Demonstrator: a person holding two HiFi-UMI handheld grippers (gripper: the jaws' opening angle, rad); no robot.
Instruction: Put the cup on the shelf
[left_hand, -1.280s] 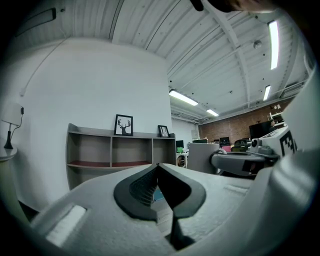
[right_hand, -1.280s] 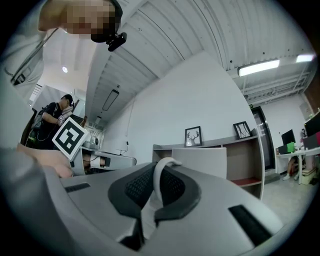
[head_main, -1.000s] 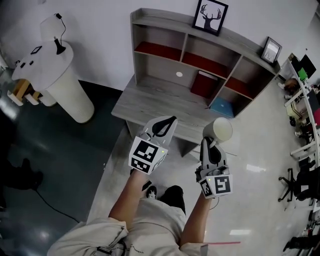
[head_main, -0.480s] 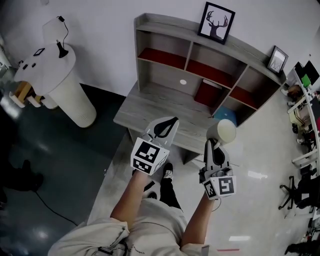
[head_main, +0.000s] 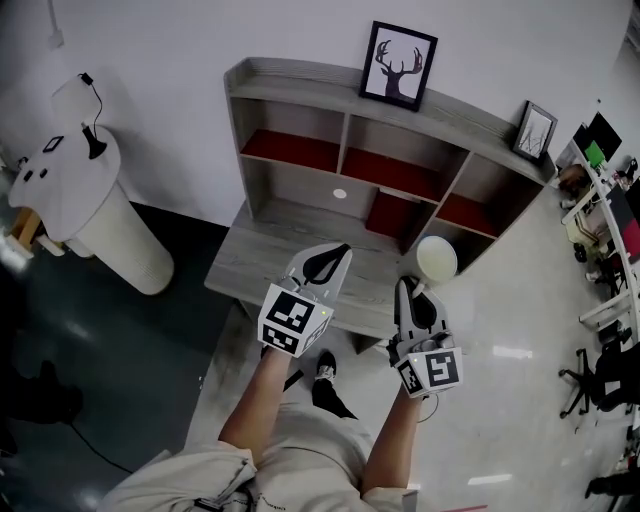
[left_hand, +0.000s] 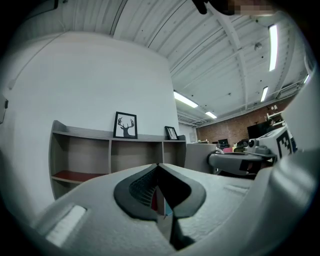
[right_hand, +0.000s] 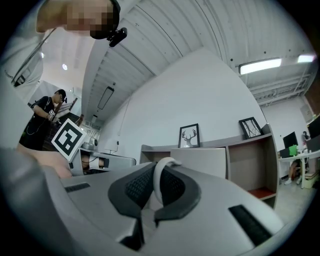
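A pale cup is held by its handle in my right gripper, which is shut on it; in the right gripper view the cup rises just past the jaws, with its handle pinched between them. My left gripper is shut with nothing in it, hanging over the desk's front part. The grey shelf unit with red-floored compartments stands on the desk ahead. In the left gripper view the shelf unit lies beyond the shut jaws.
A framed deer picture and a smaller frame stand on top of the shelf unit. A white round stand is on the left. Office chairs and desks line the right side. A person stands behind, seen in the right gripper view.
The view has shifted closer to the desk and shelf. Both grippers moved forward with it, and the cup stays gripped in the right one.
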